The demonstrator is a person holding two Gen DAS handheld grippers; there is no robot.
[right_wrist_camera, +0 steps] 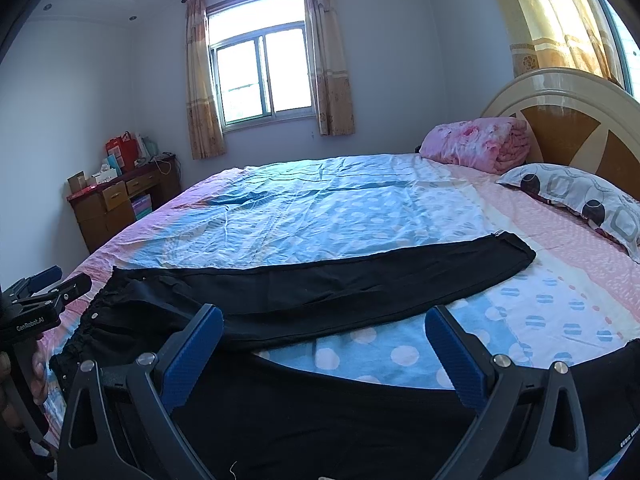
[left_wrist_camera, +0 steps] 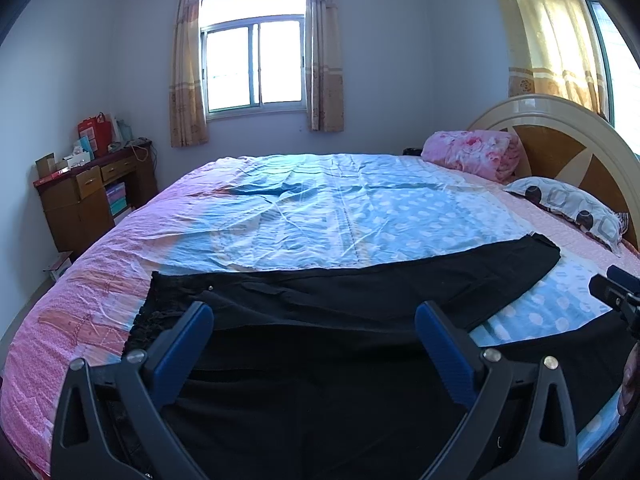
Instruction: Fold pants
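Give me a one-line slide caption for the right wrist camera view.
Open right tool poised over black pants spread across a polka-dot bed sheet, legs apart.

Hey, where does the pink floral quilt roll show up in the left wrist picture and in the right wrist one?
Left wrist: the pink quilt roll sits right of centre, against the headboard.
Right wrist: the pink quilt roll is again right of centre, slightly higher.
Shared landmark: the patterned pillow just right of it.
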